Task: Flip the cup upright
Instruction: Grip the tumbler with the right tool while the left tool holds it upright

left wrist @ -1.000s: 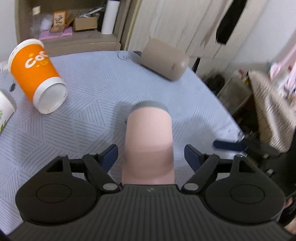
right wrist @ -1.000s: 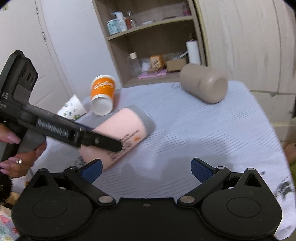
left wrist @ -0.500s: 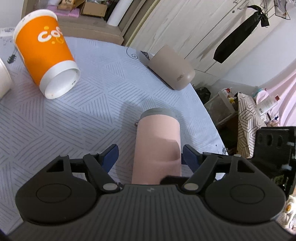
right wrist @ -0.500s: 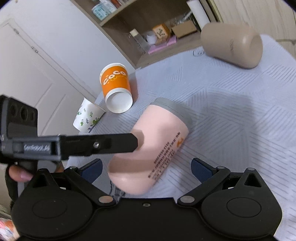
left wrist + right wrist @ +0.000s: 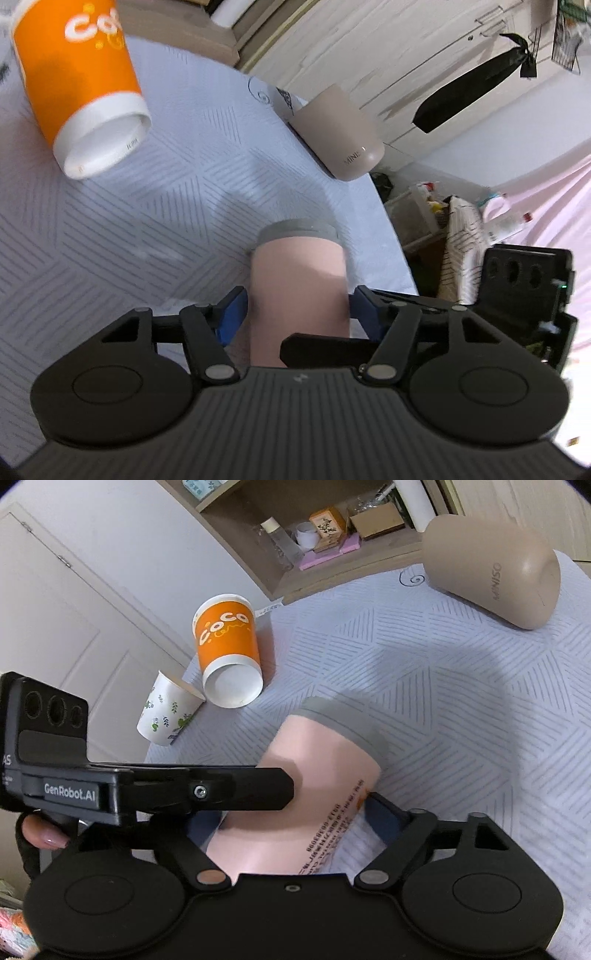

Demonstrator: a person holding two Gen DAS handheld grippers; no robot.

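A pink cup with a grey rim band [image 5: 299, 284] lies on its side on the pale blue patterned tablecloth, grey end pointing away; it also shows in the right wrist view [image 5: 317, 794]. My left gripper [image 5: 297, 314] has closed its blue pads against the cup's two sides. My right gripper [image 5: 291, 830] has also closed on the cup near its base. One left finger [image 5: 236, 788] crosses over the cup in the right wrist view. The right gripper's body [image 5: 524, 302] sits at the right in the left wrist view.
An orange paper cup [image 5: 229, 653] lies on its side at the far left, a white leaf-print cup [image 5: 166, 712] beside it. A beige tumbler [image 5: 491, 572] lies at the far right near the table edge [image 5: 391, 229]. Shelves [image 5: 332, 535] stand behind the table.
Both grippers have closed in on the pink cup: the left pads now touch its sides and the right gripper, open and apart before, now clamps its lower end.
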